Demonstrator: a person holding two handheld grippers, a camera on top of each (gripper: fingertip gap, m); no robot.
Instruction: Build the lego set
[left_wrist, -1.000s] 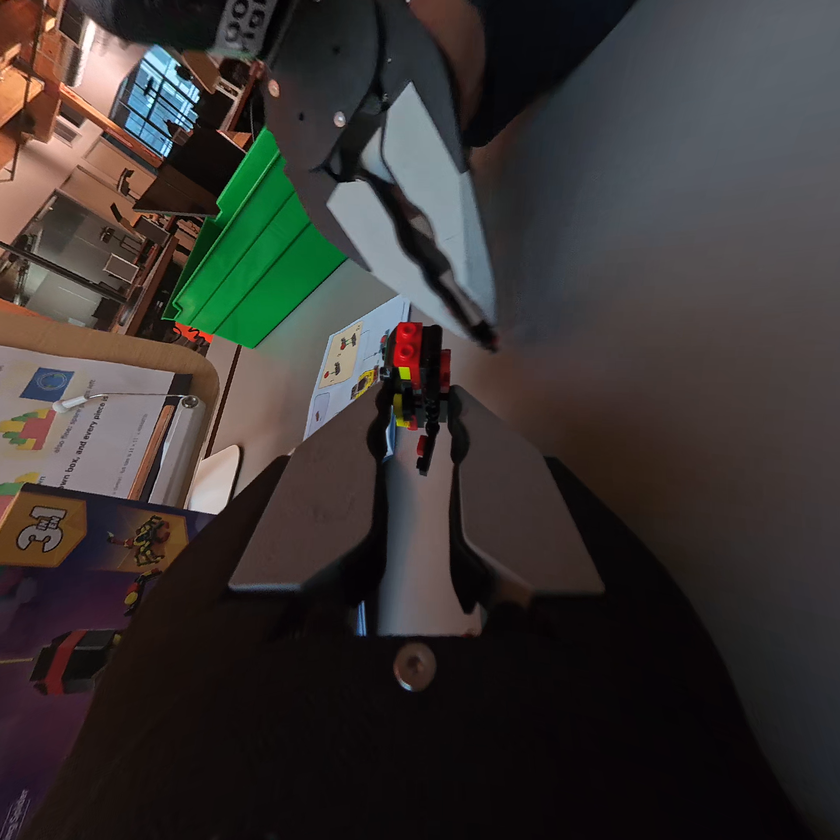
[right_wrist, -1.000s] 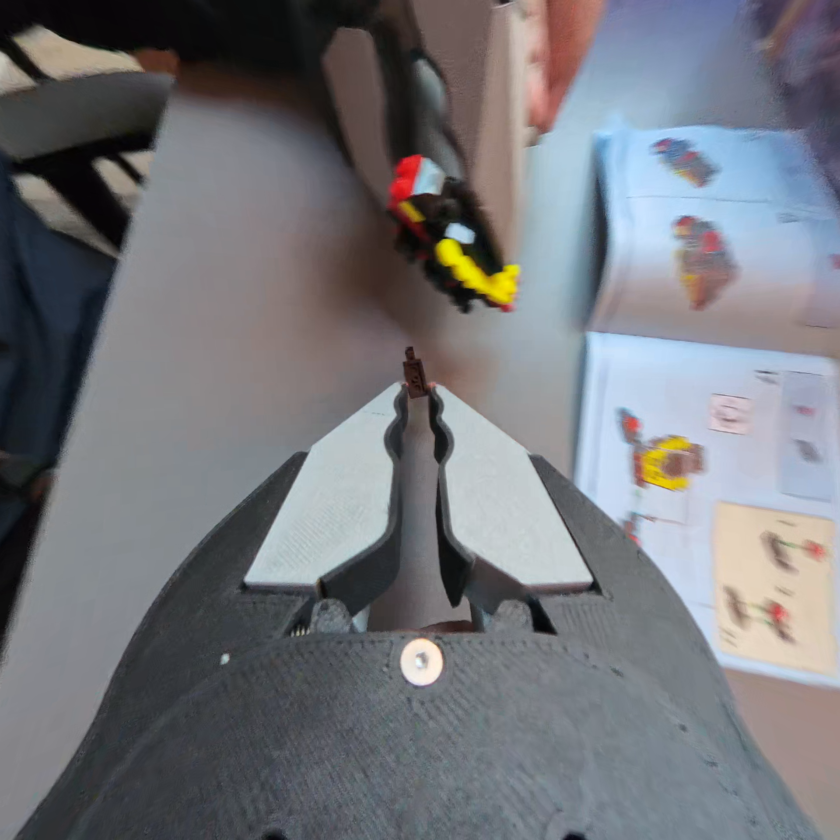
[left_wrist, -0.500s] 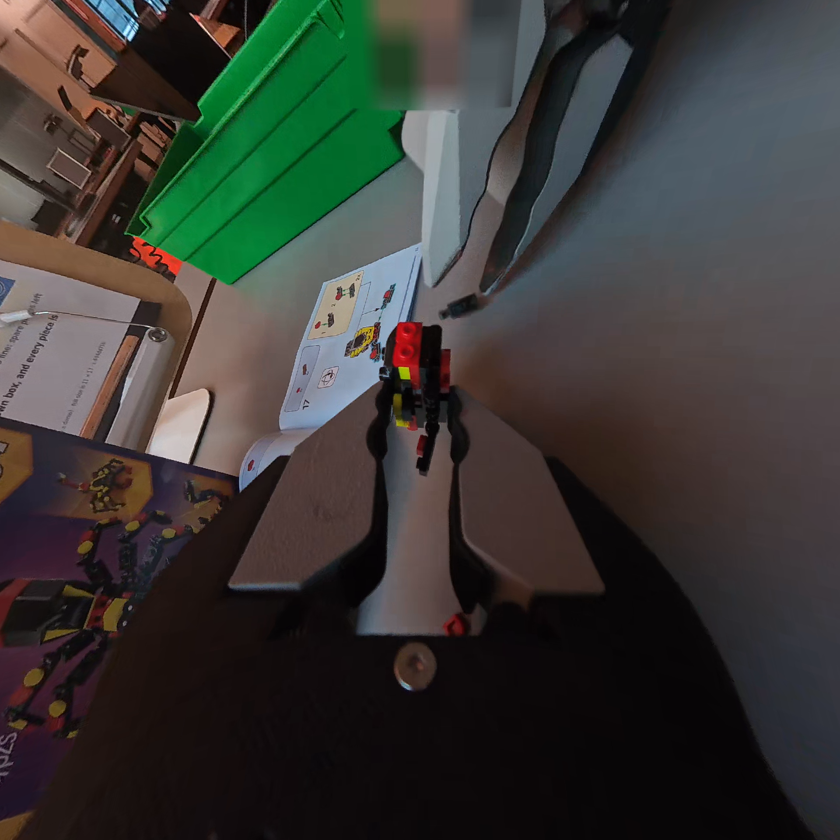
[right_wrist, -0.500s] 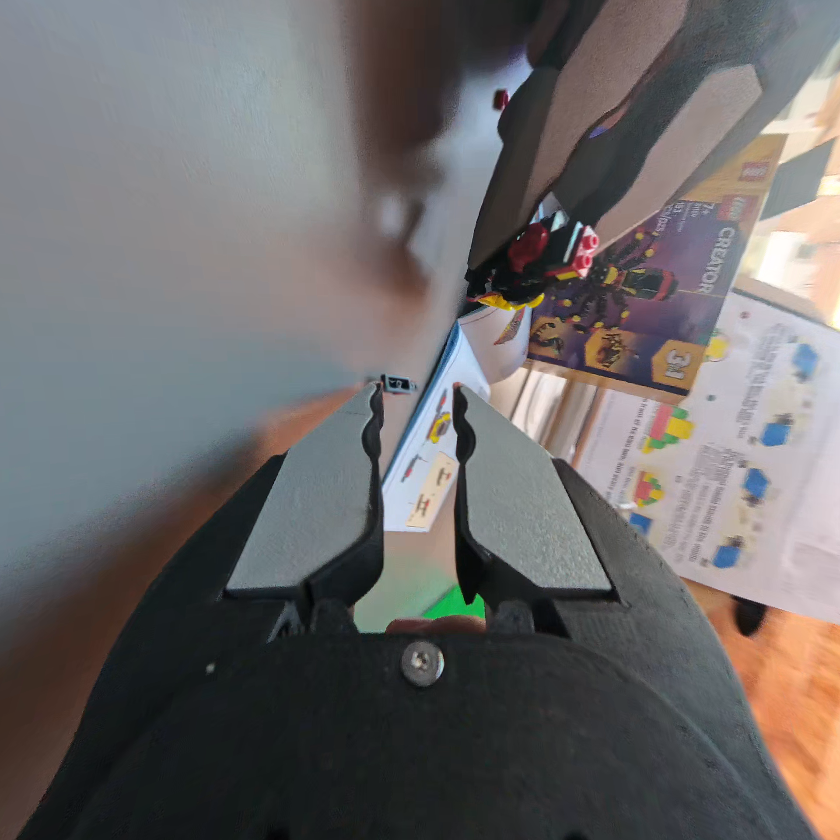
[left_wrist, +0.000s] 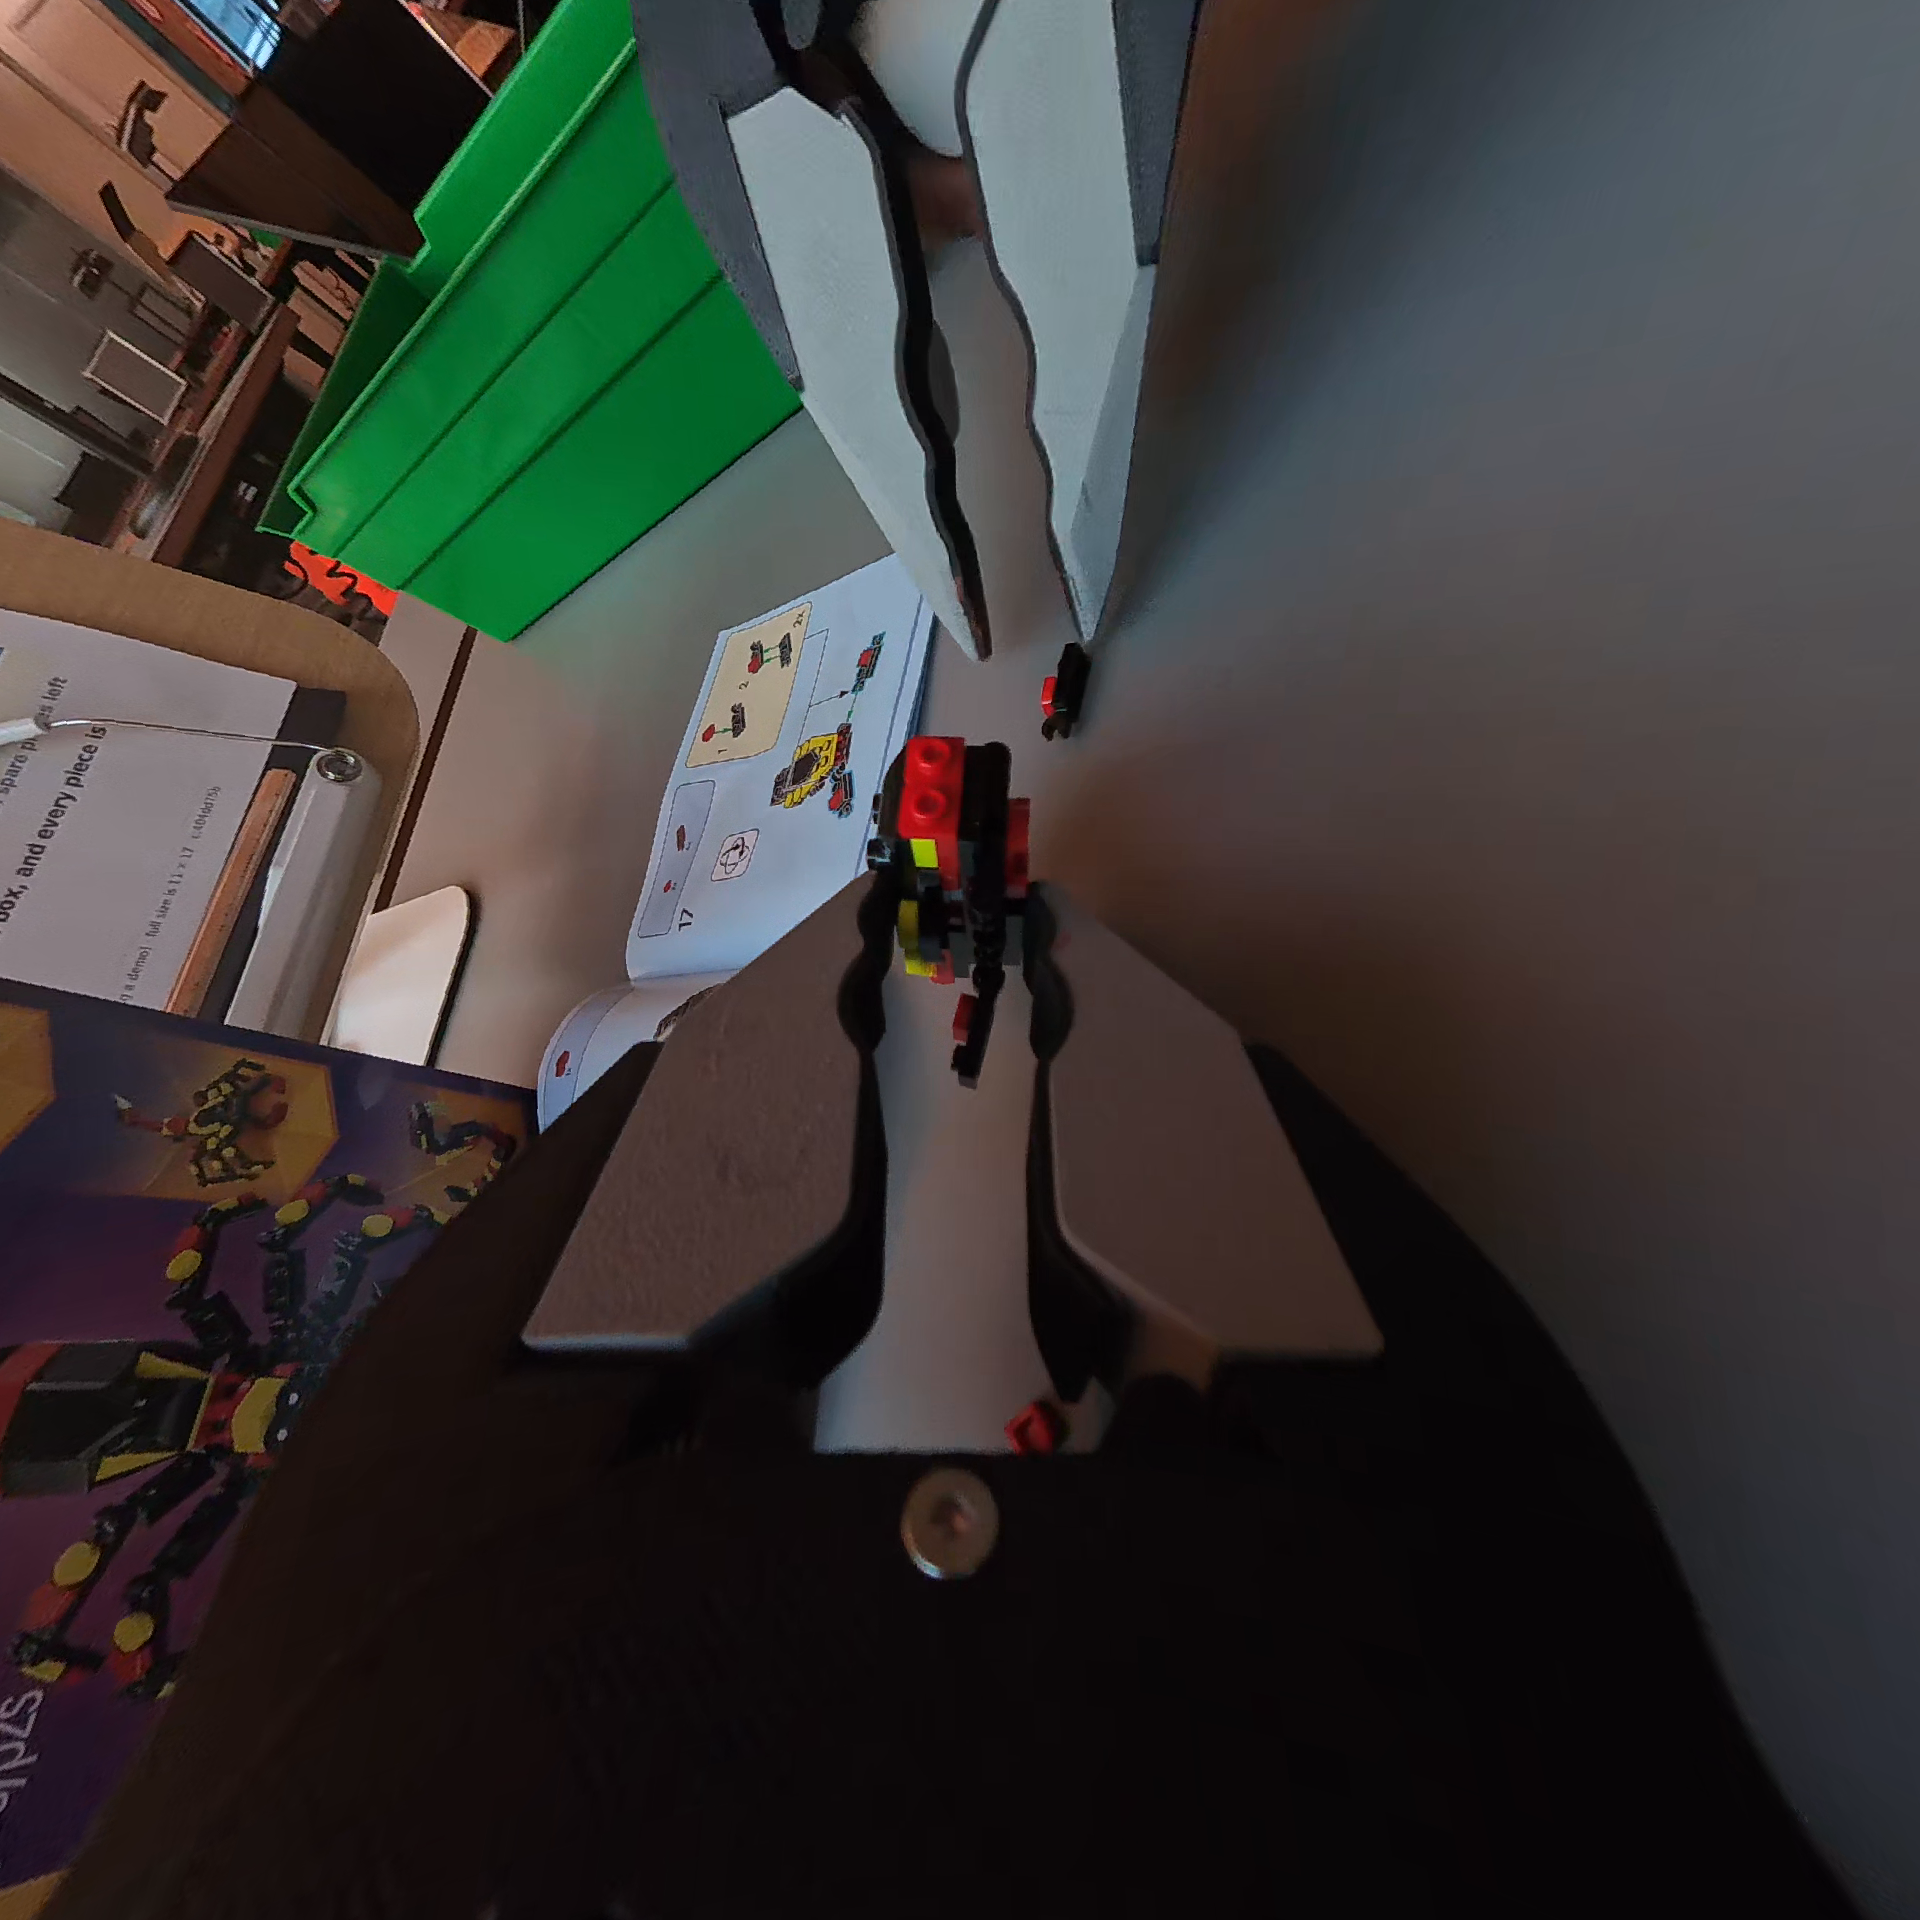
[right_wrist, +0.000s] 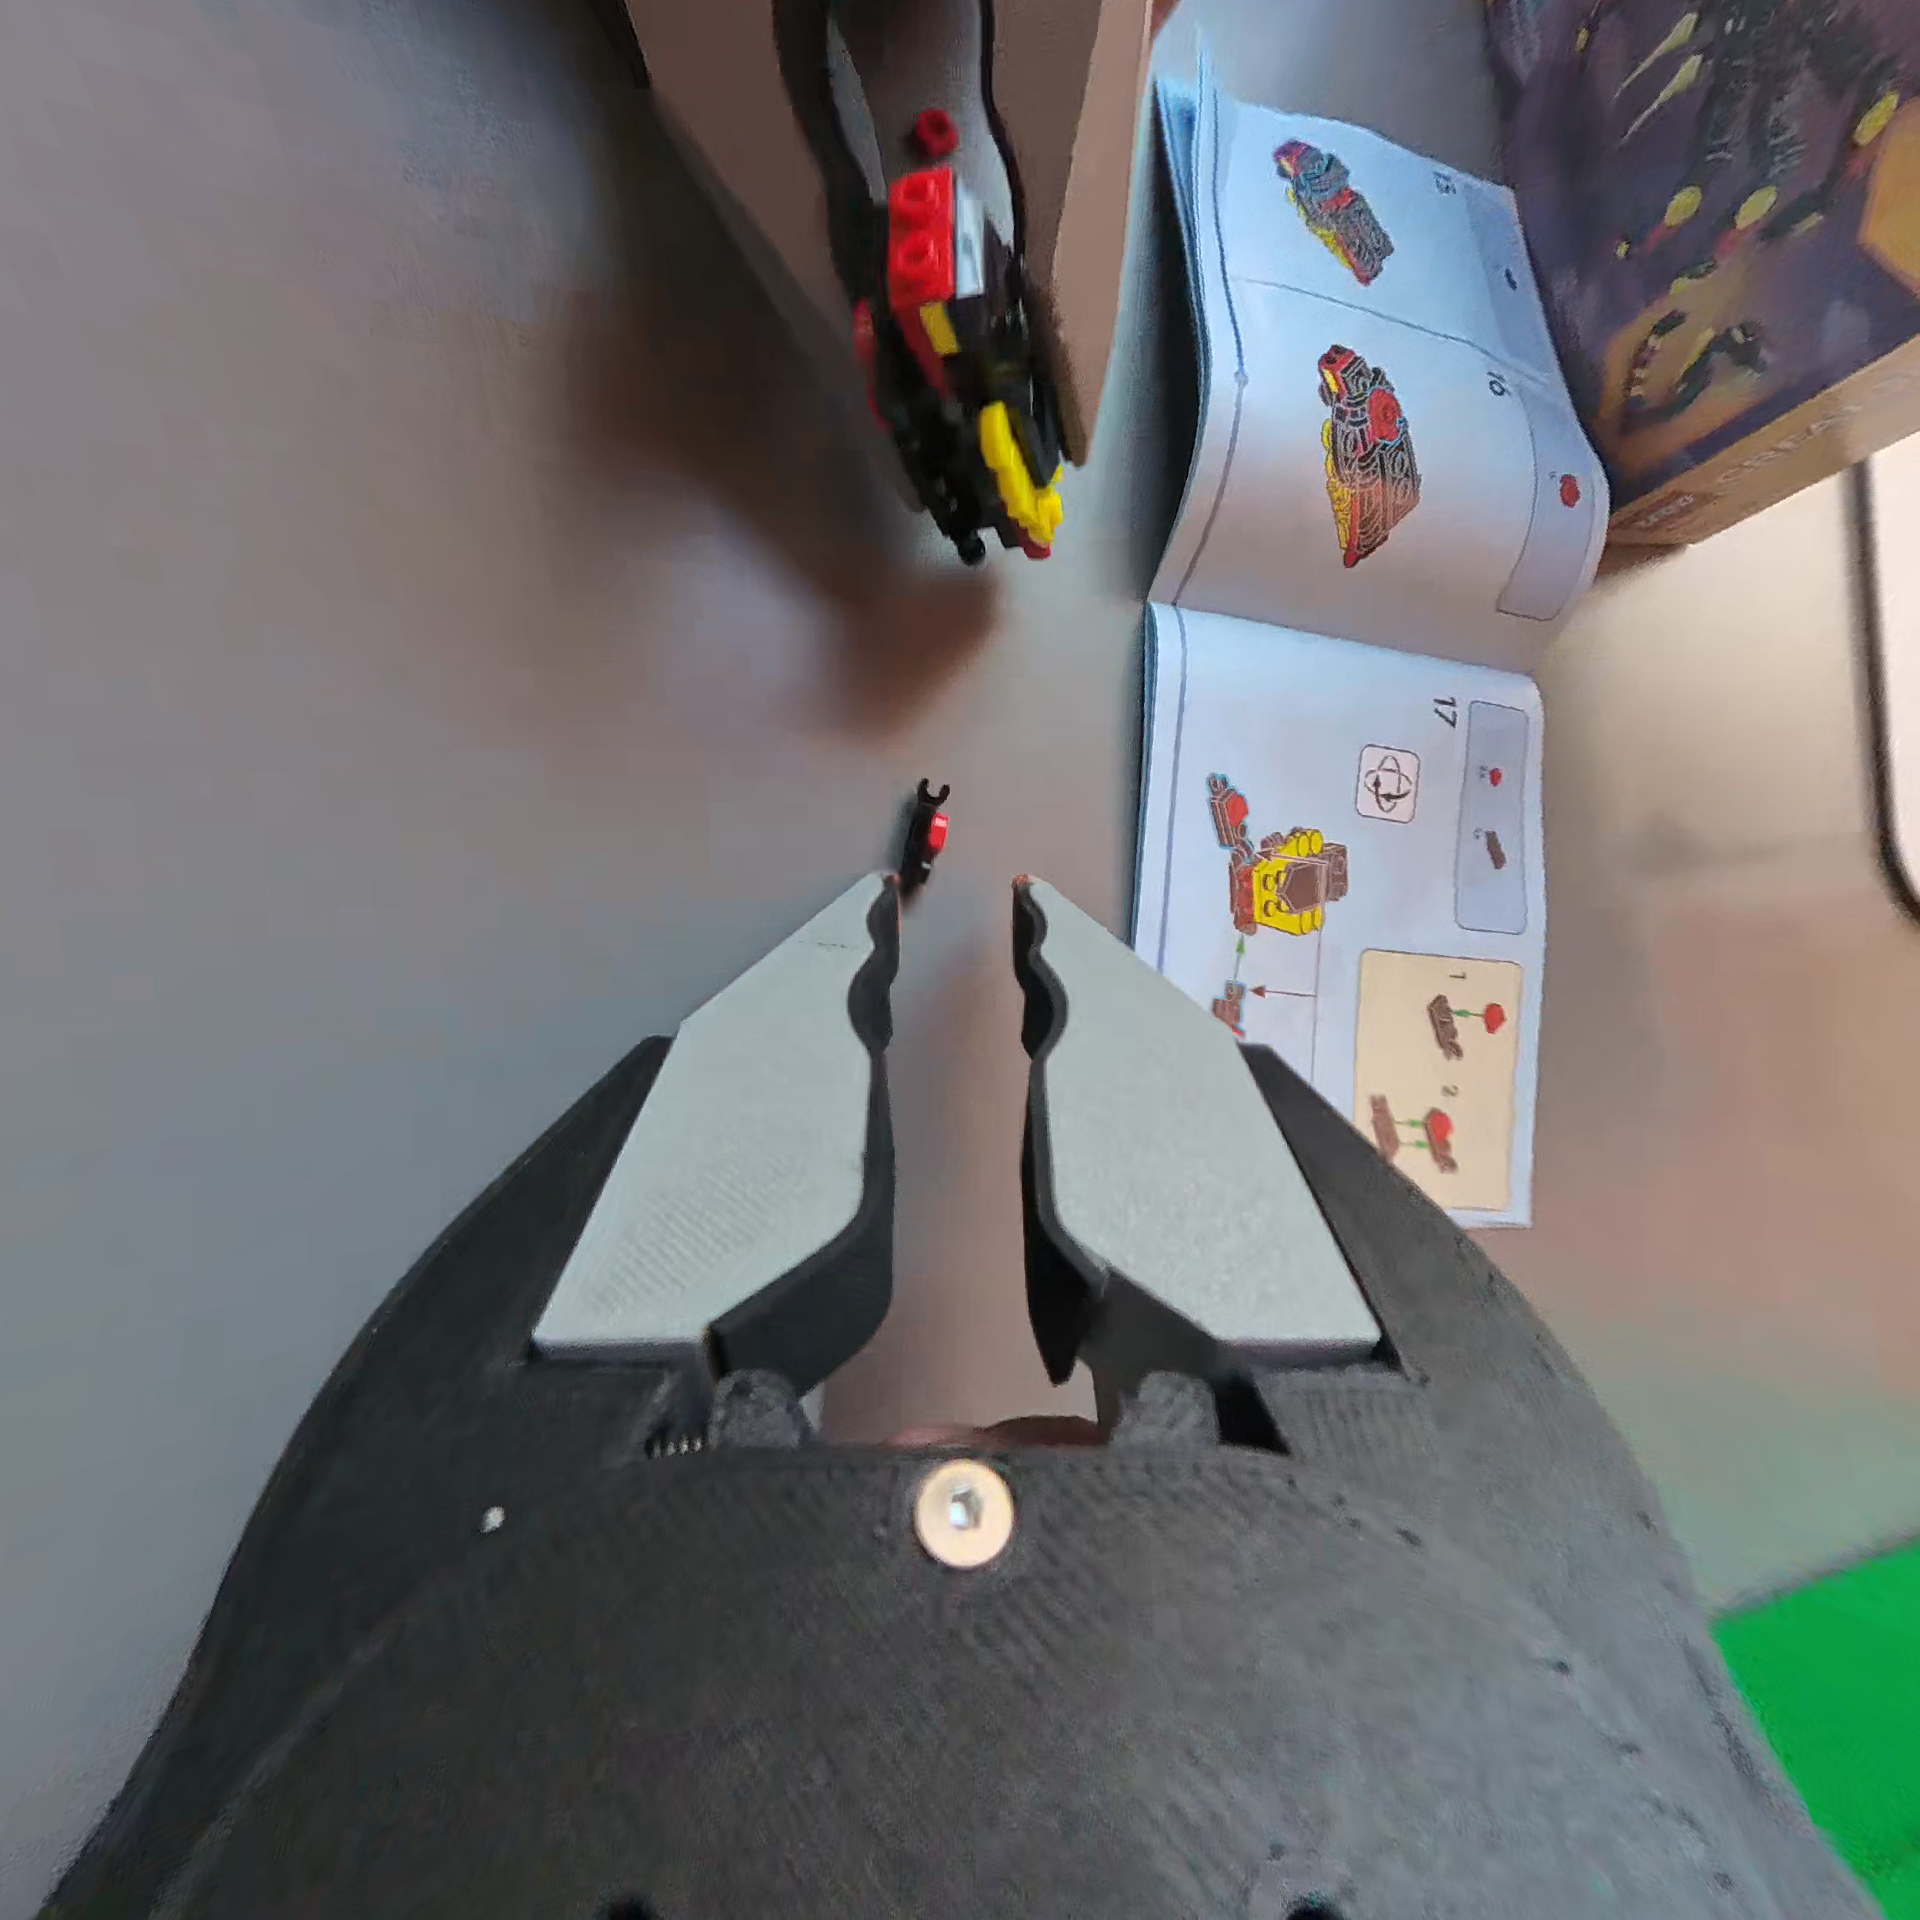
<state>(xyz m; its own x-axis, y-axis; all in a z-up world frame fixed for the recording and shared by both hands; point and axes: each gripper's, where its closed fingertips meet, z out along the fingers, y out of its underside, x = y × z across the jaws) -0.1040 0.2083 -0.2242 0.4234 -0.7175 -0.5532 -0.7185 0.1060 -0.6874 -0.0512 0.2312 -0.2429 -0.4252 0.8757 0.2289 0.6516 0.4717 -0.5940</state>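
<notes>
My left gripper (left_wrist: 954, 914) is shut on a small red, black and yellow lego model (left_wrist: 951, 842) and holds it above the grey table. The model also shows at the top of the right wrist view (right_wrist: 956, 343), between the left gripper's fingers. My right gripper (right_wrist: 954, 883) is open and empty, low over the table. A tiny black piece with a red stud (right_wrist: 928, 836) lies on the table just beyond its left fingertip. That piece also shows in the left wrist view (left_wrist: 1062, 691), below the right gripper's fingertips (left_wrist: 971, 623).
An open instruction booklet (right_wrist: 1340, 831) lies right of the right gripper, also in the left wrist view (left_wrist: 790, 790). The purple lego box (left_wrist: 208, 1299) stands beside it. Green bins (left_wrist: 540, 343) stand farther off. A loose red piece (left_wrist: 1034, 1429) lies under the left gripper. The left gripper's tips are roughly 7 cm from the right gripper's. My left gripper's tips are some 10 cm from the loose red piece (left_wrist: 1034, 1429). Seen from the right wrist view (right_wrist: 931, 138) as well.
My right gripper was shut on the tiny dark piece a second ago; it has opened and the piece now lies on the table. My left gripper kept hold of the model.
</notes>
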